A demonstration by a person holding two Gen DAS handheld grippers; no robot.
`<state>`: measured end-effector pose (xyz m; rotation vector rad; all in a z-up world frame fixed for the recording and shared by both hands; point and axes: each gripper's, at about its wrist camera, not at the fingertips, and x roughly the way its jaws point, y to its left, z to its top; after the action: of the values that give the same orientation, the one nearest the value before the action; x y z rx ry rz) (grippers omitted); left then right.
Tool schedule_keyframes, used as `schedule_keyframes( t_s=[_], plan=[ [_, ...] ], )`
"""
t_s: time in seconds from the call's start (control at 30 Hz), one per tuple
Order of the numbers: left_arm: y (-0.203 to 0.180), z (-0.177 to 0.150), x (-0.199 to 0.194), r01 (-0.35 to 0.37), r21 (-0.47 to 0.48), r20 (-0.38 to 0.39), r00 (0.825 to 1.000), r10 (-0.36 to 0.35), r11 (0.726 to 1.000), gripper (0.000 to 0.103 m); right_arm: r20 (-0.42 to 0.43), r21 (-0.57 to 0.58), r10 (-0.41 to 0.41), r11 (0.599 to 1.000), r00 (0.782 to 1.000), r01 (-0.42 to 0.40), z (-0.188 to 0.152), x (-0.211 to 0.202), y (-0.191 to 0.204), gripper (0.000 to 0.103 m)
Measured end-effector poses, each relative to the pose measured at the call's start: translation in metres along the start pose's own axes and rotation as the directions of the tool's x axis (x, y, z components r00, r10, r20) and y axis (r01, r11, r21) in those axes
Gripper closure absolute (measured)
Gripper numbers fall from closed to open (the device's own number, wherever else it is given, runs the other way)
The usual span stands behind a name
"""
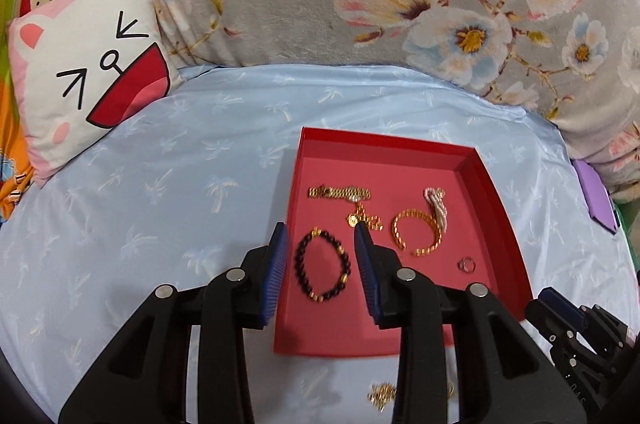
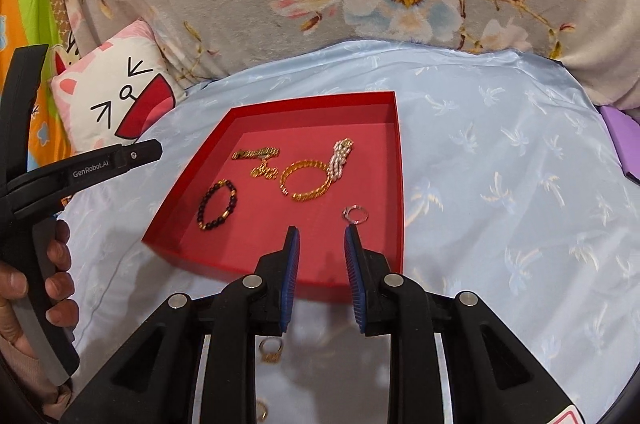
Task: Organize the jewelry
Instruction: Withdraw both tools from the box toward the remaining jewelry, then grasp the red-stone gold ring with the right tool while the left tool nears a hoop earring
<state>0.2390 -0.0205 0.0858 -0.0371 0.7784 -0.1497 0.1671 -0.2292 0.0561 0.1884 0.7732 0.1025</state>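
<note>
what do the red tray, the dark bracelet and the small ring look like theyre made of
Red tray: looks like matte card or paperboard, with thin, crisp folded walls and no gloss.
Dark bracelet: round, glossy near-black beads, probably stone, glass or polished wood, with a few gold-toned spacers.
Small ring: thin, silvery, shiny metal by its glint; too small to tell more.

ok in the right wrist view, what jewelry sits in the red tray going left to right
dark bead bracelet → flat gold chain → gold chain bangle → pearl piece → small silver ring, all lying in the red tray.
</note>
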Motion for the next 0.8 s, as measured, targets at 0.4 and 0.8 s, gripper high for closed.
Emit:
schedule_keyframes(
  t_s=[0.4, 0.8],
  plan=[
    [-0.003, -0.048, -0.036, 0.018, 0.034, -0.039, 0.999, -0.017, 0.999, 0.07, -0.047, 0.011, 0.01, 1.0, 0.999, -0.009, -0.046, -0.031, 0.017, 0.08],
    [0.012, -0.1, -0.048, 0.009, -0.001, -0.11, 0.994, -0.009, 1.0, 0.069, -0.1, -0.005, 0.0, 1.0, 0.995, 0.0, -0.084, -0.036, 0.027, 0.07]
  ],
)
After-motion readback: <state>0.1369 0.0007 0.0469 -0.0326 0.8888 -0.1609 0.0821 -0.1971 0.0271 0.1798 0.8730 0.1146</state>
